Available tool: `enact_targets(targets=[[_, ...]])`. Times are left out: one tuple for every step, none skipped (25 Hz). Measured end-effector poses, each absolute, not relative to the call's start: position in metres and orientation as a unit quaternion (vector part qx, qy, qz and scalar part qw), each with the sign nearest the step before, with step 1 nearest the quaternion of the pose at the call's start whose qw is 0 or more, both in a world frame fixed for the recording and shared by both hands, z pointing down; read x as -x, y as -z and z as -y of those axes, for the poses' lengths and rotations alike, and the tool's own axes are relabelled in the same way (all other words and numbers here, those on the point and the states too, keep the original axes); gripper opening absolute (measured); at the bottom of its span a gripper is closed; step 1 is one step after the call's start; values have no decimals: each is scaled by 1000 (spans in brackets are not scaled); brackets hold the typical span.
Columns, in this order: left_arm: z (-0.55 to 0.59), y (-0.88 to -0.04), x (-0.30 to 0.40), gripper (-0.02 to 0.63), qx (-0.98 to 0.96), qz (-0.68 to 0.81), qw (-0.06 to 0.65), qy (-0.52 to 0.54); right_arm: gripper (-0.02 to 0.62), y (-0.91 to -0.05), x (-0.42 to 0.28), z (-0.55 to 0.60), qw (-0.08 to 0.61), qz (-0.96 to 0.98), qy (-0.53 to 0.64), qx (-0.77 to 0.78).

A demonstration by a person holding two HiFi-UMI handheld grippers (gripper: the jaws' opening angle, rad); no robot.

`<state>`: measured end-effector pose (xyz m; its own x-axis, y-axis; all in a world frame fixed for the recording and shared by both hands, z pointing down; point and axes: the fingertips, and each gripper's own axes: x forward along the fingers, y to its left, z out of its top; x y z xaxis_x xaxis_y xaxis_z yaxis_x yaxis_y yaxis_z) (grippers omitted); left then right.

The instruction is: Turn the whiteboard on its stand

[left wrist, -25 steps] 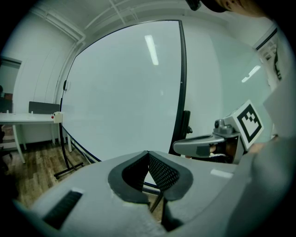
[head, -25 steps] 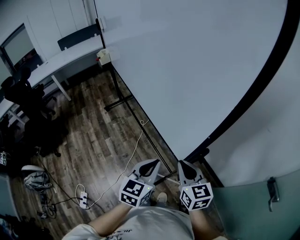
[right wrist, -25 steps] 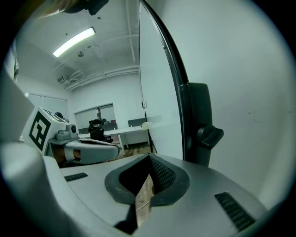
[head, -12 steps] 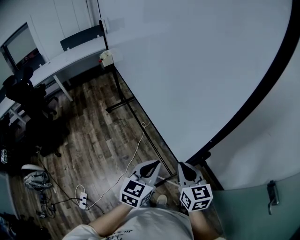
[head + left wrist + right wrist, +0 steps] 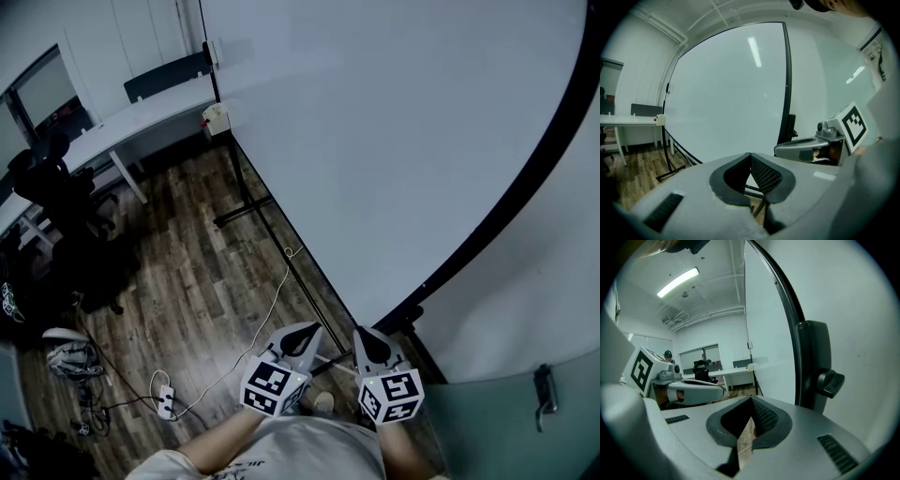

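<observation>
Wood floor [image 5: 187,272] underfoot, whiteboard [image 5: 394,141] just ahead of L tool [image 5: 307,328] & R tool [image 5: 361,331], both pressed together.

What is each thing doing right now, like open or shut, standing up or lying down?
whiteboard: upright on its stand, blank.
left gripper: fingers shut, holding nothing.
right gripper: fingers shut, holding nothing.
power strip: lying flat on the floor.

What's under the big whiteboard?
Wooden floor, the stand's black foot and a white cable lie below the whiteboard. Whatever stands behind it is hidden.
</observation>
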<state>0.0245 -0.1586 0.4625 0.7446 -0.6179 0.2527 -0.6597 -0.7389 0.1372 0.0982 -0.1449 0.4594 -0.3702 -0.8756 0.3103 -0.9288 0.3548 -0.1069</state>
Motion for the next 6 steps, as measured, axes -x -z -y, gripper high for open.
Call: enact_targets(targets=[[159,-462,-25,11,-927,345,109,-96,6,-459,-98,145,100,818,-133,-551],[159,-461,-25,11,-927,345,109,-96,6,-458,-98,145,100,818,-133,-551],[158,-460,-24,11,-927,345,110,-96,6,-457,-98,145,101,818,-133,-550],[157,-458,-24,11,-927,346,111,-95,6,-456,-97,144,101,819,-133,-549],[156,-457,-23,11,-927,346,112,-94,6,-456,-96,143,102,819,-134,-549],[156,-456,-22,11,-927,346,113,-93,6,-455,-95,142,102,819,-134,-548]])
